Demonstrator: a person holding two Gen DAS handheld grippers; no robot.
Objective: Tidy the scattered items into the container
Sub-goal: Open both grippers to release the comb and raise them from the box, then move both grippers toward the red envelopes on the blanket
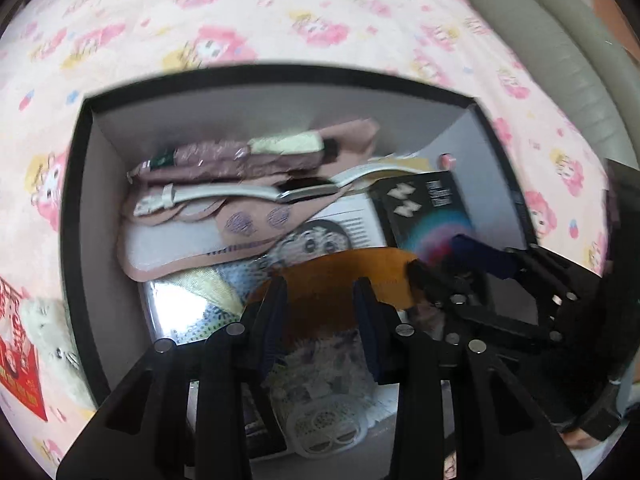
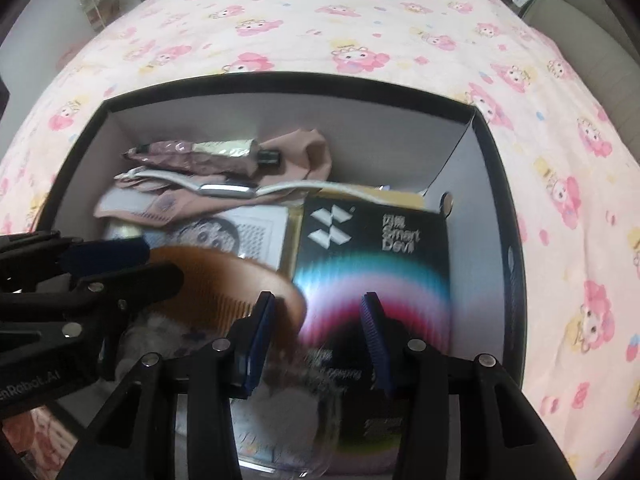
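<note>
left gripper (image 1: 320,304): jaws standing well apart, nothing visibly pinched. The brown curved wooden comb (image 1: 340,276) sits right across its tips, looks loose to me.
right gripper (image 2: 318,312): also wide open and empty, hovering over the 5 o'clock corner of the box with its left finger beside the comb's end.
container: black-rimmed cardboard box with a white inside (image 1: 76,184), on the pink cartoon-print bedsheet (image 2: 360,20).
comb's spot: inside the box at about 6 o'clock, perched on the pile rather than flat on the floor.
risk 1: both grippers are crowded around one comb, so a careless pull-out could clip it and flick it over the near rim.
risk 2: the pile is tall and slopey. Anything dropped on top could slide.
risk 3: frames are blurry, so contact is hard to judge.
count, in the box: one comb, one black glossy carton with a rainbow arc (image 2: 376,248) at 3 o'clock, one folded mauve umbrella (image 1: 200,158) at 11, one white-strapped watch (image 1: 224,194), one pink fabric pouch (image 1: 192,236), one cartoon-face booklet (image 1: 320,240).
count, outside: one cream plush toy (image 1: 52,332) and one red printed packet (image 1: 16,360), at 8 o'clock off the rim.
</note>
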